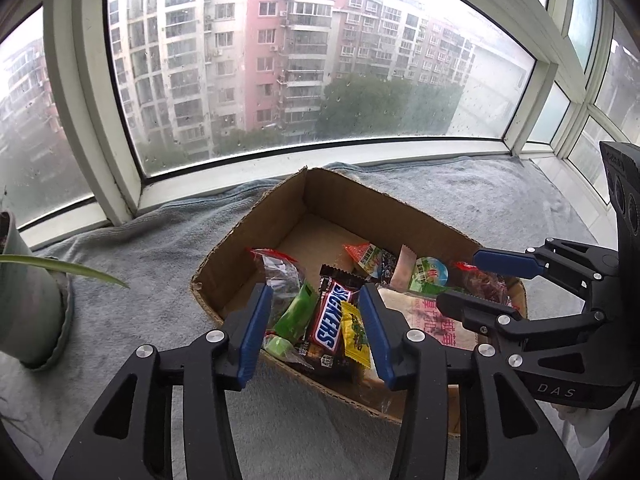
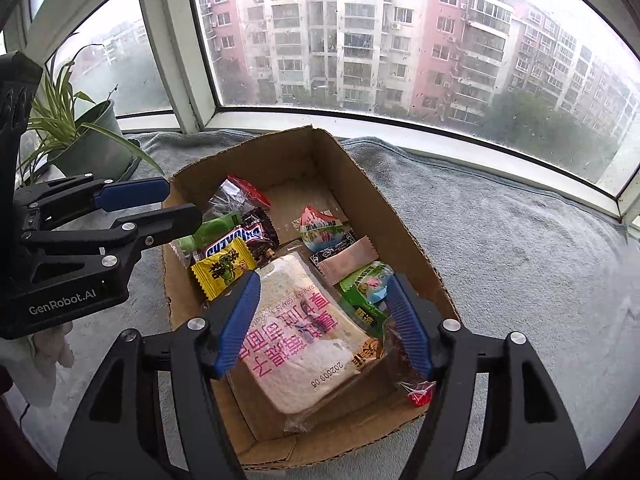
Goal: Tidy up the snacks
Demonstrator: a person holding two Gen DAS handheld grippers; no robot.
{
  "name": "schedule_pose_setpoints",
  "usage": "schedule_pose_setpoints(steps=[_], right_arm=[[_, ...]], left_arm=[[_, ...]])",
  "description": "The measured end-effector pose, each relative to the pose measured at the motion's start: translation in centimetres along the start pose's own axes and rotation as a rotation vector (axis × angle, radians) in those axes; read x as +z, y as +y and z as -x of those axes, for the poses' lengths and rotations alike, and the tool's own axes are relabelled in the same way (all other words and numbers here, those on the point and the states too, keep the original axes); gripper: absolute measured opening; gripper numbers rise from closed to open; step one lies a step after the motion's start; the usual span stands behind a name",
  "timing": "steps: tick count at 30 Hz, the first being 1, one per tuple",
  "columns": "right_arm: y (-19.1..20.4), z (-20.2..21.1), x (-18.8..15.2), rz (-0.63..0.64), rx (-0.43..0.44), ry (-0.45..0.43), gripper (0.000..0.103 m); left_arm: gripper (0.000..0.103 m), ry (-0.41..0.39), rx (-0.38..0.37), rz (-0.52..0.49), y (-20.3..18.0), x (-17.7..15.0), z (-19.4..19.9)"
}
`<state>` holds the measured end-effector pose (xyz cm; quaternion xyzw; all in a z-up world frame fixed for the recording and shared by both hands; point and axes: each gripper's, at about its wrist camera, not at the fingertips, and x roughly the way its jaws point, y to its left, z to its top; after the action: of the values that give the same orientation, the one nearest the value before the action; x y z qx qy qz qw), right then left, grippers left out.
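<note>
Right wrist: right gripper (image 2: 320, 324) fingers apart | bread pack (image 2: 308, 344) partly hidden | left gripper (image 1: 316, 332) fingers apart

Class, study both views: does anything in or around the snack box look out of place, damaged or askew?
The cardboard box has ragged, torn rims where flaps were ripped off. Inside, the snacks lie jumbled: the Snickers bar is propped on other wrappers. Nothing has spilled onto the grey towel.

Both wrist views look steeply down, close over the cardboard box (image 1: 304, 200) toward the window (image 2: 400, 40); each sees the other gripper.
</note>
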<state>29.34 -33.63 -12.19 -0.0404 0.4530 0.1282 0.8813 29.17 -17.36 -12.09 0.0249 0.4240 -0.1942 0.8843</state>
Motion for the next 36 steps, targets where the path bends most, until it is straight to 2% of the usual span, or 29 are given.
schedule_pose_setpoints(steps=[9, 15, 17, 19, 23, 24, 26, 28, 32, 34, 36], right_arm=[[0.4, 3.2, -0.8, -0.062, -0.036, -0.027, 0.069], [1.5, 6.6, -1.4, -0.079, -0.079, -0.09, 0.069], [1.8, 7.8, -1.5, -0.084, -0.084, -0.108, 0.069], [2.2, 9.0, -1.7, -0.084, -0.094, -0.127, 0.069], [3.1, 11.3, -2.1, -0.085, -0.109, -0.167, 0.069], [3.4, 11.7, -2.3, -0.086, -0.112, -0.173, 0.072], [3.9, 12.9, -2.6, -0.087, -0.124, -0.196, 0.093], [4.5, 14.1, -3.1, -0.083, -0.136, -0.229, 0.094], [5.7, 15.8, -3.9, -0.09, -0.133, -0.247, 0.094], [6.3, 16.4, -4.4, -0.091, -0.134, -0.256, 0.094], [7.0, 17.1, -5.0, -0.09, -0.146, -0.265, 0.098]], left_arm=[[0.049, -0.031, -0.006, -0.004, -0.2, -0.4, 2.5], [0.05, -0.06, -0.001, -0.007, -0.3, -1.1, 5.0], [0.051, -0.067, -0.004, -0.004, -0.3, -1.4, 5.8], [0.057, -0.079, -0.011, 0.002, -0.3, -1.8, 6.9], [0.057, -0.103, -0.002, -0.009, -0.7, -2.8, 8.8], [0.058, -0.107, -0.004, -0.007, -0.7, -3.0, 9.3], [0.058, -0.117, -0.006, 0.0, -0.8, -3.6, 10.3], [0.064, -0.128, -0.003, 0.003, -0.8, -4.2, 11.4], [0.065, -0.154, 0.013, 0.014, -0.8, -5.5, 13.7], [0.069, -0.165, 0.02, 0.02, -0.7, -6.1, 14.9], [0.073, -0.179, 0.034, 0.02, -0.7, -6.7, 16.0]])
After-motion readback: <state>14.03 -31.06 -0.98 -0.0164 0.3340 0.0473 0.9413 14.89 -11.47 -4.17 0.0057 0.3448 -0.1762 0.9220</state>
